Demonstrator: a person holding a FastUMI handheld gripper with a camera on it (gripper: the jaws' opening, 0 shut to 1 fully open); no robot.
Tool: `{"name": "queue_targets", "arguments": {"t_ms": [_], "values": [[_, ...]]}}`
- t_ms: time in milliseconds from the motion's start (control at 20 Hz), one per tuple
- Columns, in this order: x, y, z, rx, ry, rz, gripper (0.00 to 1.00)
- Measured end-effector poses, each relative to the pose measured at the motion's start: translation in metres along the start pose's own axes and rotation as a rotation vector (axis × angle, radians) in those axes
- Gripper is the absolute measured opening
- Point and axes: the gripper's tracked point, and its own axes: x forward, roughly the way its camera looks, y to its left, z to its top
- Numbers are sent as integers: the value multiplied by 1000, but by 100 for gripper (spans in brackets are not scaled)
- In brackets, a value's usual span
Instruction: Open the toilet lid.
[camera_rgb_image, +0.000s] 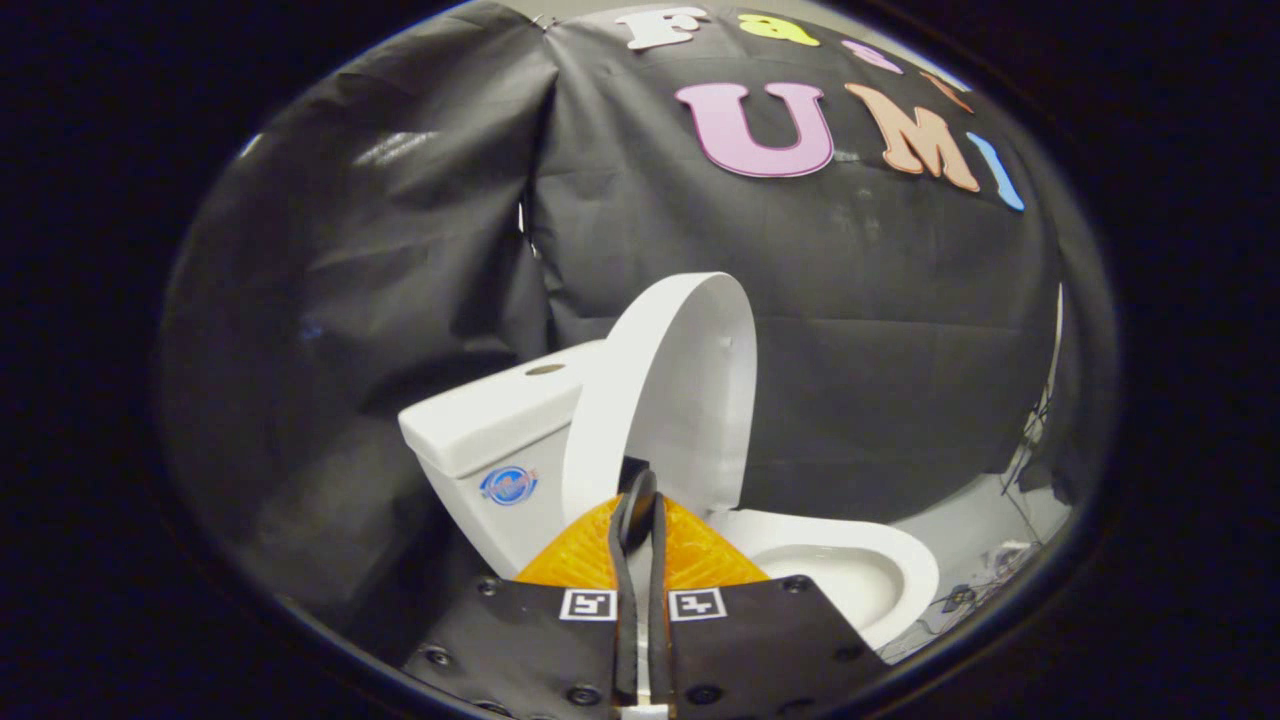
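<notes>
The lid (668, 400) stands raised, nearly upright, leaning back toward the tank (490, 425). The gripper (638, 500) sits just in front of the lid's lower edge, its fingers (628, 520) drawn close together with barely a slit between them; whether the tips touch the lid is hard to tell. Right of the lid, the bowl (900, 570) lies uncovered.

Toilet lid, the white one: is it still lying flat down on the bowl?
No. The white plastic toilet lid stands raised against the white tank, leaving the white bowl uncovered beyond the closed gripper.
</notes>
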Motion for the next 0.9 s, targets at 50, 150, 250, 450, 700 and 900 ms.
{"name": "queue_targets", "arguments": {"t_ms": [50, 150, 250, 450, 700, 900], "values": [[2, -1, 0, -2, 2, -4, 5], [3, -8, 1, -2, 2, -15, 5], [4, -12, 0, 8, 5, -19, 5], [1, -14, -1, 35, 8, -28, 5], [-1, -18, -3, 92, -3, -15, 5], [-6, -23, -6, 121, -18, -11, 4]]}}
